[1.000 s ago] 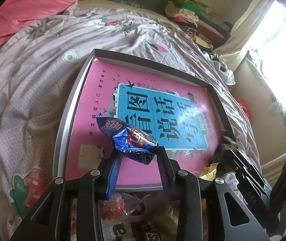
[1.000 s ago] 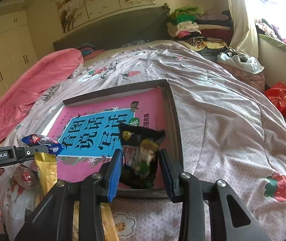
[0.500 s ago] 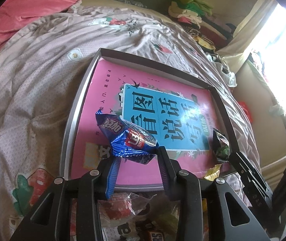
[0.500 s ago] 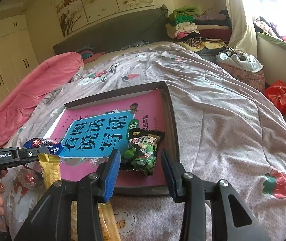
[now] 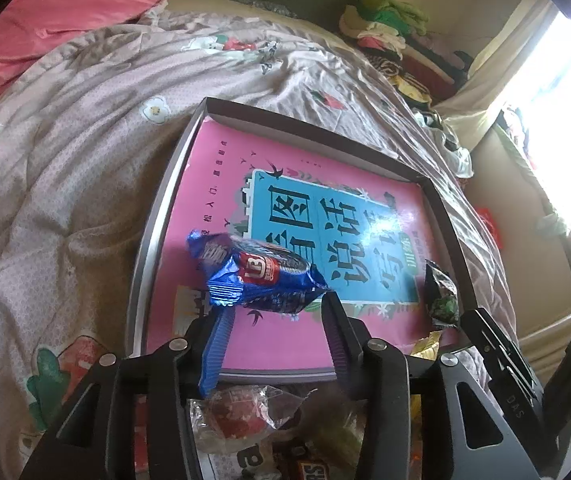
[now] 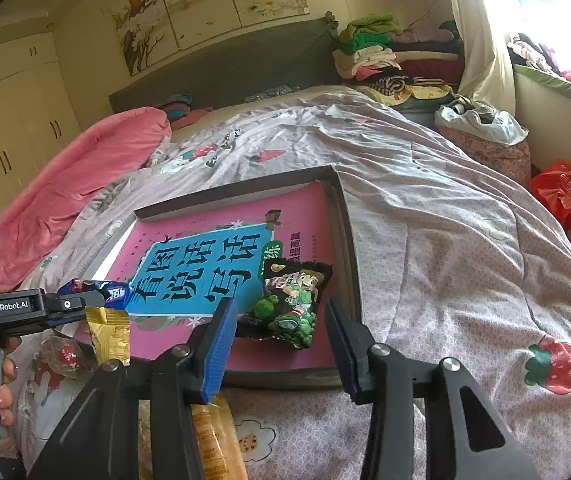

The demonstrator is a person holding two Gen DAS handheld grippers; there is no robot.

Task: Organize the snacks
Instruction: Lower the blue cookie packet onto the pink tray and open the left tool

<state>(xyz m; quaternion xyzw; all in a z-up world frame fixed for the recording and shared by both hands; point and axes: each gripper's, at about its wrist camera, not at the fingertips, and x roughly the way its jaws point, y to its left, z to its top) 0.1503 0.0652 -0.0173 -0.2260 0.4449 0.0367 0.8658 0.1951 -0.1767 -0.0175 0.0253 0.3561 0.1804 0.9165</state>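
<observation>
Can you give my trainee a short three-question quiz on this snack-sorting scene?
1. True or false: the blue snack packet lies on the pink book inside the shallow box.
2. Which packet sits in front of the right gripper? A) a red one B) the black and green packet C) a white one
3. Fill in: the box rests on a bed covered by a quilt printed with ______.

Key
1. True; the left gripper is opening and its pads are clear of the packet.
2. B; the right gripper is also opening, with the packet lying between its fingers, unpressed.
3. Strawberries.
</observation>
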